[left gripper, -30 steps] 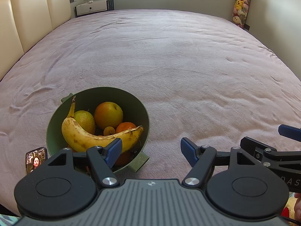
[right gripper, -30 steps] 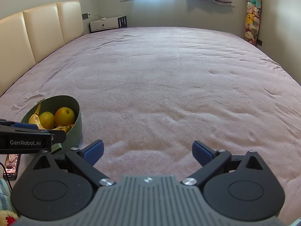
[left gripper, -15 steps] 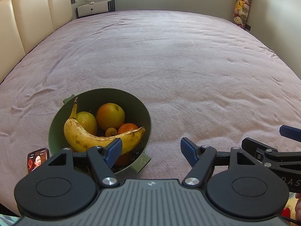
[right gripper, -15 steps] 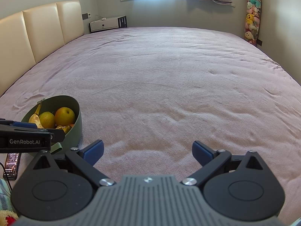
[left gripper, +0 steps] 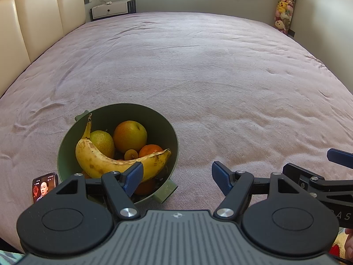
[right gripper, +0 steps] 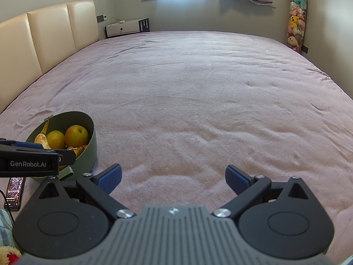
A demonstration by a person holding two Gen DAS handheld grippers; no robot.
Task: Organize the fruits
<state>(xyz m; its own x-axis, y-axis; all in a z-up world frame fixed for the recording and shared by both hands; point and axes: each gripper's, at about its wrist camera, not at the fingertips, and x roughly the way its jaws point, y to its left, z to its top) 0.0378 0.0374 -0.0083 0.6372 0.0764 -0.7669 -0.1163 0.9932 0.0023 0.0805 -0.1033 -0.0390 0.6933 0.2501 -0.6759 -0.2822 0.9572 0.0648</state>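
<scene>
A green bowl (left gripper: pixel 66 148) sits on the pink bedspread near the bed's front left. In it lie a spotted banana (left gripper: pixel 106 161), a green pear (left gripper: pixel 103 141), a large yellow-orange apple (left gripper: pixel 130 135), oranges (left gripper: pixel 150 150) and a small kumquat (left gripper: pixel 131 154). My left gripper (left gripper: pixel 176 178) hovers open just right of the bowl, its left fingertip over the bowl's near rim, holding nothing. My right gripper (right gripper: pixel 173 177) is open over bare bedspread, right of the bowl (right gripper: pixel 90 145). The left gripper's body (right gripper: pixel 28 159) shows at the right wrist view's left edge.
A phone (left gripper: pixel 44 187) with a lit screen lies by the bowl's near left side. A cream headboard (right gripper: pixel 50 42) runs along the left, a white nightstand (right gripper: pixel 125 27) stands beyond it, and stuffed toys (right gripper: pixel 295 28) hang at the far right wall.
The left wrist view has shifted very slightly, so the bowl sits a touch lower and to the right. Both grippers stay open and still.
</scene>
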